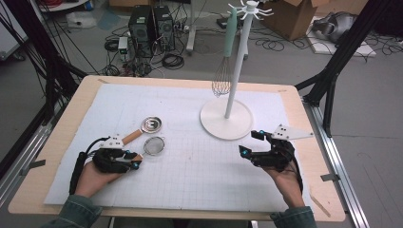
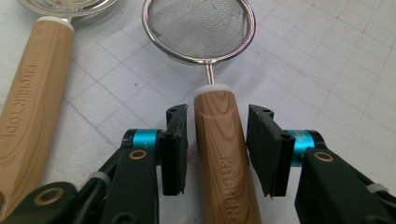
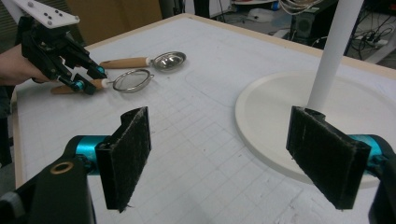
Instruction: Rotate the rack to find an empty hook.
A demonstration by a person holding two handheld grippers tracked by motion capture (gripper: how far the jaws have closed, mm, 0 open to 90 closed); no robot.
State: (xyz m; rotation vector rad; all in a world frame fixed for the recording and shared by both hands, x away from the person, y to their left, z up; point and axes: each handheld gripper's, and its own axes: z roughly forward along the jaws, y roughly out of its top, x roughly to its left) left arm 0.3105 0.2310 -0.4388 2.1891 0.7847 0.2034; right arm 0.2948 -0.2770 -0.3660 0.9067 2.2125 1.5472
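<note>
My left gripper (image 2: 217,149), open, straddles the strainer's wooden handle (image 2: 224,158) for a squeeze; my right gripper (image 3: 233,154) waits open by the rack base (image 3: 280,107).

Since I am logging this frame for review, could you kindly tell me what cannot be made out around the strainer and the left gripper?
- Strainer handle: its rear end is cut off by the bottom edge of the left gripper view; the lettering stops at "KITCHEN".
- Left gripper: in the high view, too small to tell whether it touches the handle.
- Strainer handle in the high view: hidden under the gripper.
</note>
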